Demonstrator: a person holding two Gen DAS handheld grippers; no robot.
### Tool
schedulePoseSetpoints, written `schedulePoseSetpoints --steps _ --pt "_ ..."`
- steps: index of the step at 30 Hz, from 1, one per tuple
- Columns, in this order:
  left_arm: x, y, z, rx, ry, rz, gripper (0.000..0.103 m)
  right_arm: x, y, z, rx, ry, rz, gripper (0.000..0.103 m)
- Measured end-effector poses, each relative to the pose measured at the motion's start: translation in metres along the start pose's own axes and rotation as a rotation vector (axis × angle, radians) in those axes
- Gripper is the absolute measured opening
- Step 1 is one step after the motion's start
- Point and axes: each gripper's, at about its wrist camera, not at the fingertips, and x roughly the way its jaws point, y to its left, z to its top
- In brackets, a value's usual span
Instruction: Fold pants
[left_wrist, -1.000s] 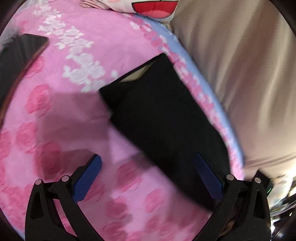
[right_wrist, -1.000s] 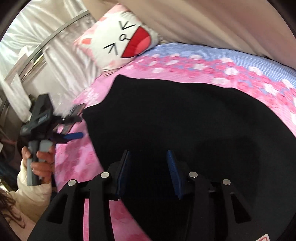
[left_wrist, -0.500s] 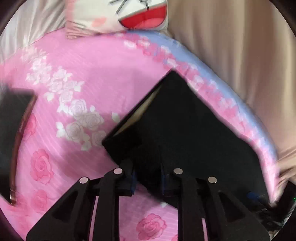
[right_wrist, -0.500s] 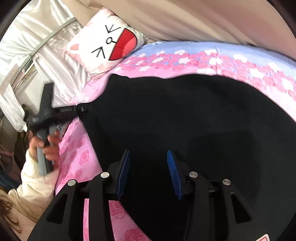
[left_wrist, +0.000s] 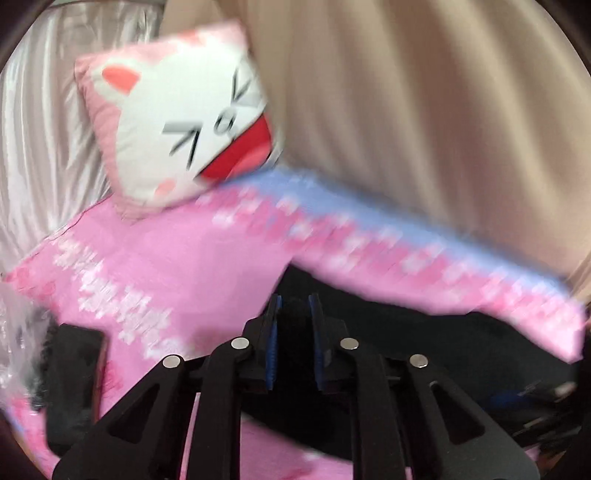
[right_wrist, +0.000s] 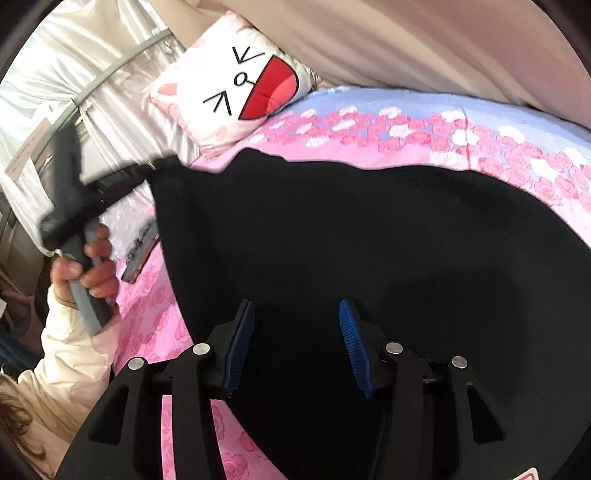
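**Corner pinched, fold under way**

Up close: left gripper (left_wrist: 294, 314) just clamped shut on a bunched corner of the black pants (right_wrist: 369, 240), cloth plainly wedged between the blue pads (left_wrist: 272, 347). Right gripper (right_wrist: 296, 343) parted wider just now, poised over the dark fabric, pads pressing nothing. Pants spread across the pink bedsheet (right_wrist: 147, 306), one corner raised off it. Further back: cat pillow (right_wrist: 240, 88) against the curtain (left_wrist: 424, 129). Judged step: first fold. Next, probably: right jaws to close on an edge, then both corners carried across together, kept level.
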Motion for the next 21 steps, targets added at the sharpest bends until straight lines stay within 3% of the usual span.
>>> schedulePoseSetpoints --steps 2,4,6,7,8,9,10,11,14,15,17,19,21 --pt "0.033 0.011 -0.019 -0.014 0.123 0.056 0.017 0.006 -0.006 0.006 0.012 0.007 -0.012 0.048" --pt "0.026 0.018 -0.030 -0.027 0.100 0.067 0.020 0.011 -0.010 0.015 0.017 0.012 0.006 0.048" --pt "0.011 0.021 -0.030 -0.026 0.083 0.141 0.021 0.018 -0.015 0.024 0.025 0.023 0.035 0.047" --pt "0.004 0.025 -0.030 -0.036 0.078 0.144 0.029 0.026 -0.020 0.033 0.025 0.025 0.030 0.044" --pt "-0.004 0.029 -0.030 -0.054 0.078 0.154 0.035 0.034 -0.026 0.041 0.024 0.036 0.010 0.040" --pt "-0.008 0.031 -0.030 -0.064 0.076 0.164 0.048 0.042 -0.035 0.050 0.038 0.042 -0.018 0.029" --pt "-0.015 0.034 -0.030 -0.074 0.067 0.187 0.054 0.049 -0.044 0.058 0.056 0.045 -0.035 0.004" --pt "-0.020 0.035 -0.028 -0.077 0.053 0.205 0.055 0.057 -0.059 0.071 0.089 0.045 -0.024 0.000" --pt "-0.041 0.026 -0.022 -0.067 0.001 0.232 0.055 0.069 -0.085 0.096 0.198 0.061 0.088 0.000" --pt "-0.050 0.016 -0.020 -0.053 -0.019 0.228 0.056 0.065 -0.083 0.098 0.204 0.051 0.090 0.000" --pt "-0.063 -0.003 -0.017 -0.027 -0.038 0.179 0.066 0.039 -0.071 0.091 0.176 -0.008 0.112 0.012" --pt "-0.077 -0.035 -0.015 0.018 -0.055 0.091 0.088 0.005 -0.062 0.073 0.149 -0.066 0.132 0.012" --pt "-0.082 -0.069 -0.017 0.075 -0.065 0.017 0.090 -0.035 -0.067 0.044 0.161 -0.124 0.102 0.013"
